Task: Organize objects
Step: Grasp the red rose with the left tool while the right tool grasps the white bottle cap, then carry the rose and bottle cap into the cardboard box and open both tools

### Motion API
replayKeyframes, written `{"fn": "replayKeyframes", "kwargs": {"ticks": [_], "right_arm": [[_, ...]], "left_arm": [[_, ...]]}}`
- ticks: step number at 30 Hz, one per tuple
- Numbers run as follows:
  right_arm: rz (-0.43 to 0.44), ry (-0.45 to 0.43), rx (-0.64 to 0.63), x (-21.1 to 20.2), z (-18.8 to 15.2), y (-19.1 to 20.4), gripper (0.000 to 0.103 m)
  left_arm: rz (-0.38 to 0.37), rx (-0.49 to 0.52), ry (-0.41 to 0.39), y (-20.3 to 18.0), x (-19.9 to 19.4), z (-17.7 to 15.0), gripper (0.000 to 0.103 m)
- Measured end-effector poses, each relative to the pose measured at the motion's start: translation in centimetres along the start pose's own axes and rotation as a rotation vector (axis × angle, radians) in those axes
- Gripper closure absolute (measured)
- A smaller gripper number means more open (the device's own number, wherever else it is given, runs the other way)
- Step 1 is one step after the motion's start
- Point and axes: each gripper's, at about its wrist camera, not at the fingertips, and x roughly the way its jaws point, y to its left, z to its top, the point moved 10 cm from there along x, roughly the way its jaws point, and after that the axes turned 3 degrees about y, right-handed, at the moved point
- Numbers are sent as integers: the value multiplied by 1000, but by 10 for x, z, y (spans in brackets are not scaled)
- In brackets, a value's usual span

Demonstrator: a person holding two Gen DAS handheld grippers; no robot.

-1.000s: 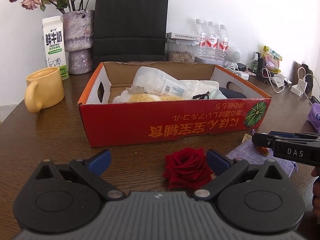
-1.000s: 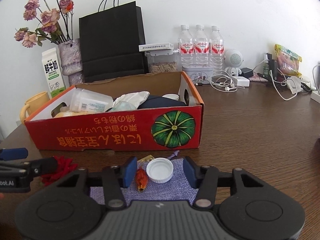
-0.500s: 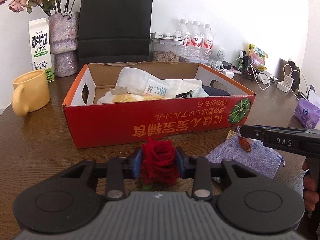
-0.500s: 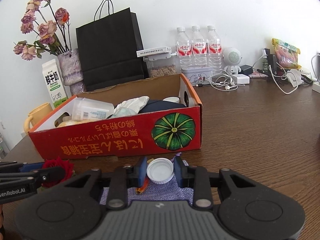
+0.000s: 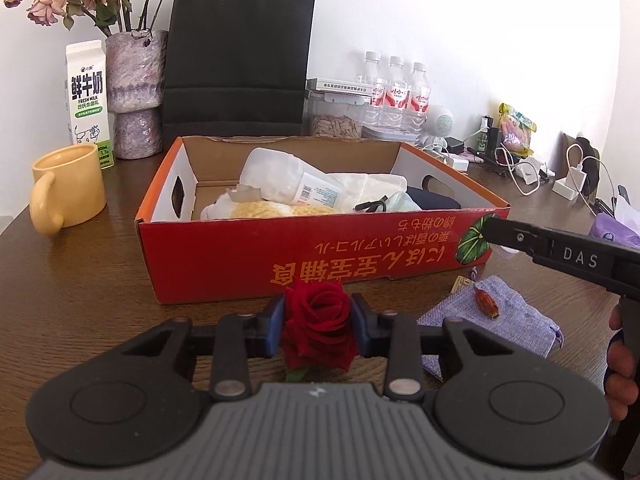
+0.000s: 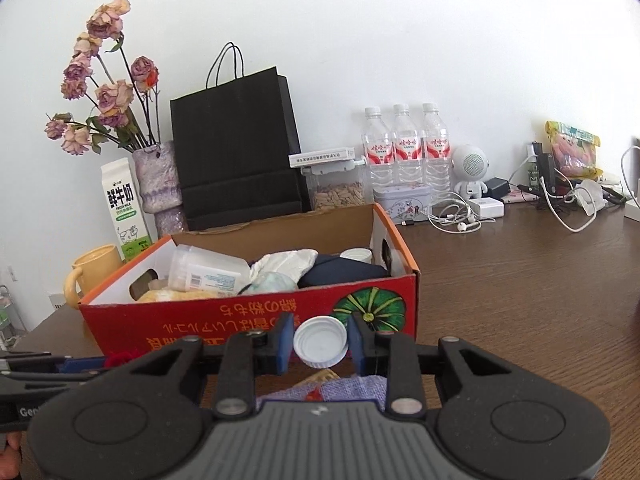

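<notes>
Red petals fill the left wrist view: the left gripper [image 5: 318, 330] has its jaws clamped on a rose [image 5: 318, 322], held just in front of the box [image 5: 320, 256] and, as far as I can tell, clear of the tabletop [image 5: 80, 280]. The box already holds a plastic bottle [image 5: 288, 182], white cloth, something yellow and a dark bundle, so part of the tidying looks done. Right of the rose a purple pouch [image 5: 504, 320] lies on the tabletop with a small orange-brown thing [image 5: 486, 304] on it; both are left to put away. The right gripper's arm reaches in from the right, marked "DAS". A milk carton [image 5: 89, 100] reads "FRESH MILK" under large Chinese characters, beside a yellow mug [image 5: 66, 188]. Gold lettering on the box front stands upside down, next to a green pumpkin picture.

From the right wrist, the right gripper [image 6: 320, 344] has its jaws closed on a white cap [image 6: 320, 342], lifted above the pouch [image 6: 352, 386] and close before the box [image 6: 248, 320]. The rose shows only as a red scrap at lower left, beside the left gripper [image 6: 80, 364]. Both held things have not yet gone over the rim; judging by this, the carry into the box comes next. Three water bottles [image 6: 406, 148] at the back wear red labels too small to read. The left gripper's body shows "Ge", cut off.
</notes>
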Motion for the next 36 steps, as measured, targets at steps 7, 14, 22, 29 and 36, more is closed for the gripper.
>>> {"fn": "replayKeyframes", "kwargs": {"ticks": [7, 14, 22, 29, 36], "right_arm": [[36, -79, -53, 12, 33, 30, 75], [36, -121, -91, 36, 57, 43, 75], [21, -105, -54, 63, 55, 28, 75], [45, -103, -20, 66, 55, 16, 75], [61, -115, -22, 68, 59, 13, 75]], "left_arm": [[-1, -21, -37, 5, -6, 7, 71], [-9, -23, -80, 6, -15, 13, 72], [-47, -25, -169, 1, -31, 24, 73], [36, -32, -288, 6, -43, 55, 73], [119, -89, -358, 16, -32, 113, 73]]}}
